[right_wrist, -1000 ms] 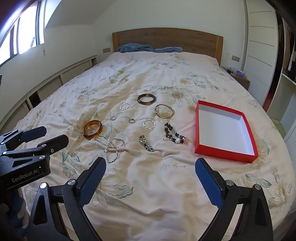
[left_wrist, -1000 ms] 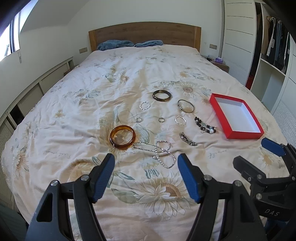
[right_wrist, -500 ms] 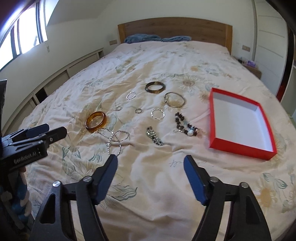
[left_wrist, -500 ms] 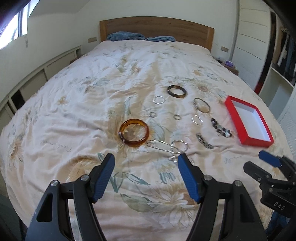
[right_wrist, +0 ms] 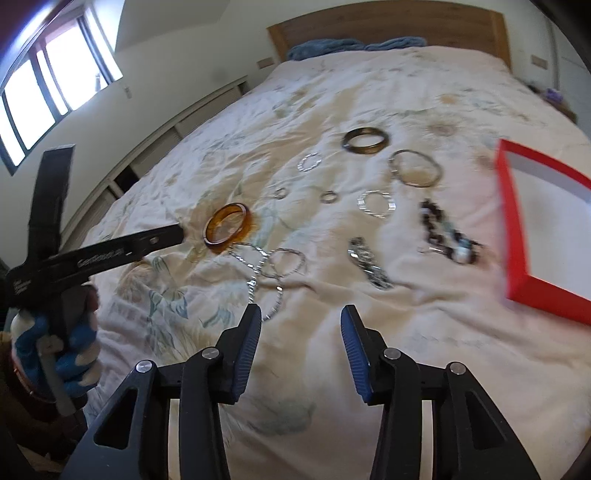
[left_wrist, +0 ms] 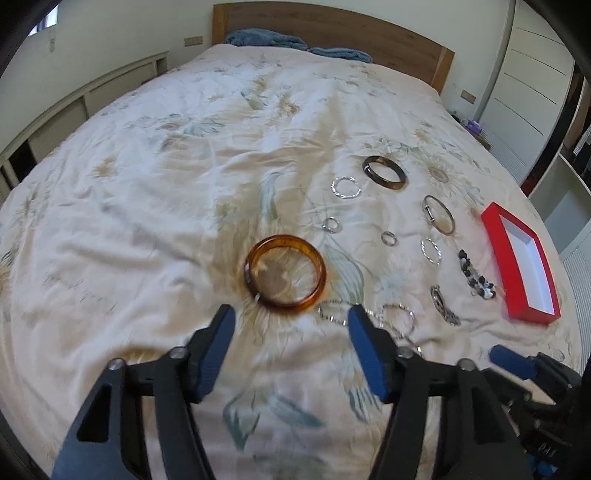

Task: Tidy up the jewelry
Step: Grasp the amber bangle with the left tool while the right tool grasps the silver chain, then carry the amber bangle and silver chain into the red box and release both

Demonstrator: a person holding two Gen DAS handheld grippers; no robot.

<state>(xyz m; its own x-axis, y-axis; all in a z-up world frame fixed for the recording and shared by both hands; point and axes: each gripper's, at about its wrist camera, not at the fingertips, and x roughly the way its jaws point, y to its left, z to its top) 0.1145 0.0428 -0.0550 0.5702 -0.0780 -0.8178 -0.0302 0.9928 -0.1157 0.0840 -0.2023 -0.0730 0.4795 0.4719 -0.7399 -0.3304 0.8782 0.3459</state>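
Note:
Jewelry lies spread on a floral bedspread. An amber bangle (left_wrist: pixel 284 278) lies just beyond my open, empty left gripper (left_wrist: pixel 290 319); it also shows in the right wrist view (right_wrist: pixel 228 228). A silver chain necklace (right_wrist: pixel 271 271) lies just ahead of my open, empty right gripper (right_wrist: pixel 300 321). Further off are a dark bangle (left_wrist: pixel 384 172), a thin metal bangle (left_wrist: pixel 439 215), several silver rings, a beaded bracelet (right_wrist: pixel 447 236) and a silver link bracelet (right_wrist: pixel 369 267). A red box with white inside (left_wrist: pixel 524 258) stands at the right, empty (right_wrist: pixel 546 221).
The wooden headboard (left_wrist: pixel 332 33) with blue pillows (left_wrist: pixel 266 37) is at the far end. Low cabinets (left_wrist: pixel 74 107) run along the left wall, a wardrobe (left_wrist: pixel 535 85) on the right. The left gripper's body (right_wrist: pixel 92 254) shows in the right wrist view.
Both grippers have moved forward and down toward the jewelry. The left one has closed in on the amber bangle; the right one has narrowed its opening and neared the chain necklace.

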